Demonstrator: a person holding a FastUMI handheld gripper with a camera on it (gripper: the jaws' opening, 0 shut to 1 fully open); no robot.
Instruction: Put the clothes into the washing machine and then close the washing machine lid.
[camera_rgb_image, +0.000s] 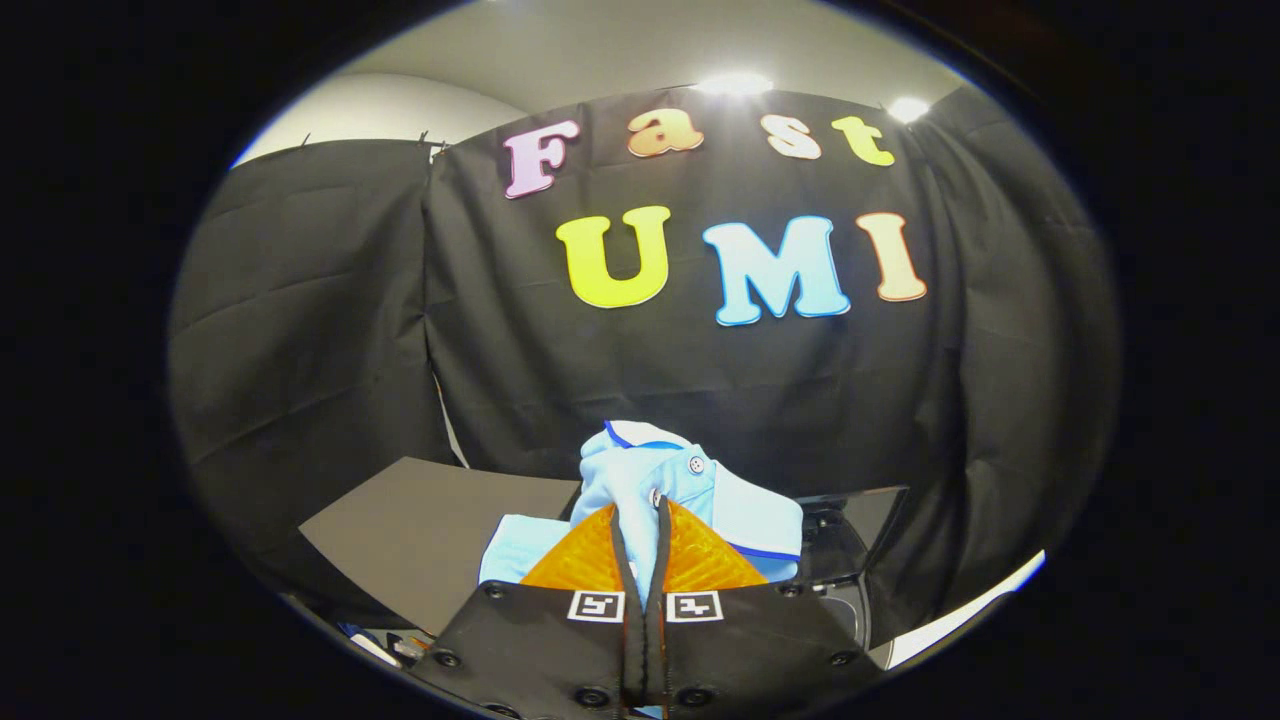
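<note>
The gripper (641, 535) has its two orange fingers (578, 560) drawn close together, pinching a fold of the light blue shirt (655, 480) between them; the shirt bunches up just ahead of the fingertips, its collar with a dark blue edge and a button showing on top, and more of the cloth hangs to either side of the fingers; beyond and to the right sits the dark washing machine (850, 540); to the left lies a flat grey board (420, 535).

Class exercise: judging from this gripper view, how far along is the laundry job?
Done: the gripper is shut on the light blue shirt, which bunches up above the fingers. In hand: carrying it, with a dark machine part just beyond. Left: dropping the shirt in and closing the lid.
</note>
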